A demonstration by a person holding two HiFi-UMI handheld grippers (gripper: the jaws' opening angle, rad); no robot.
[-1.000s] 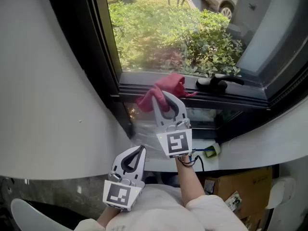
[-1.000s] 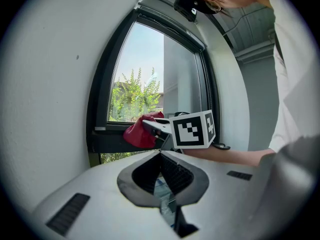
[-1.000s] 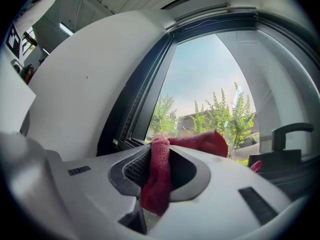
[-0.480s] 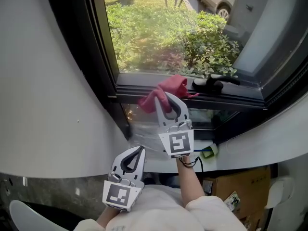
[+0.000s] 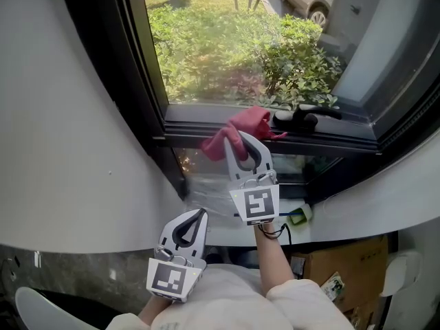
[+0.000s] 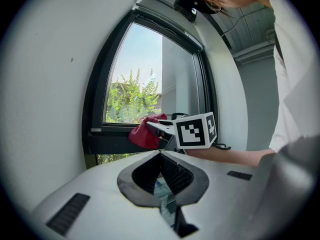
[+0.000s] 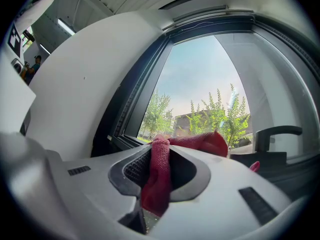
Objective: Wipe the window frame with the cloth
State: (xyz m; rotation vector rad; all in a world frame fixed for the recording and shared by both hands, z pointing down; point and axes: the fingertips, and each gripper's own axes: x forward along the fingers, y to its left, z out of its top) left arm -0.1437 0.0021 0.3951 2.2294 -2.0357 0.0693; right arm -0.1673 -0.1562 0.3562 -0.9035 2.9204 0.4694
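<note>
The right gripper (image 5: 240,141), jaws clenching the cloth (image 5: 242,122), is holding it on the frame's (image 5: 192,126) bottom rail beside the handle (image 5: 306,120), ideally sliding flat under steady pressure, while the left gripper (image 5: 199,215) is idling, jaws closed and empty.

Ref = window frame (image 5: 206,126). Cloth (image 5: 242,122) lies on its btm rail, approx mid-span, pinched betw. jaws of R gripper (image 5: 238,140) just in front of the rail. Handle (image 5: 302,119) sits on the rail, just right of cloth. L gripper (image 5: 201,215) is below-left of the rail, well apart. Box (image 5: 344,270) is under the frame, lower right. Shrubs (image 5: 295,60) are behind the frame, outside.
</note>
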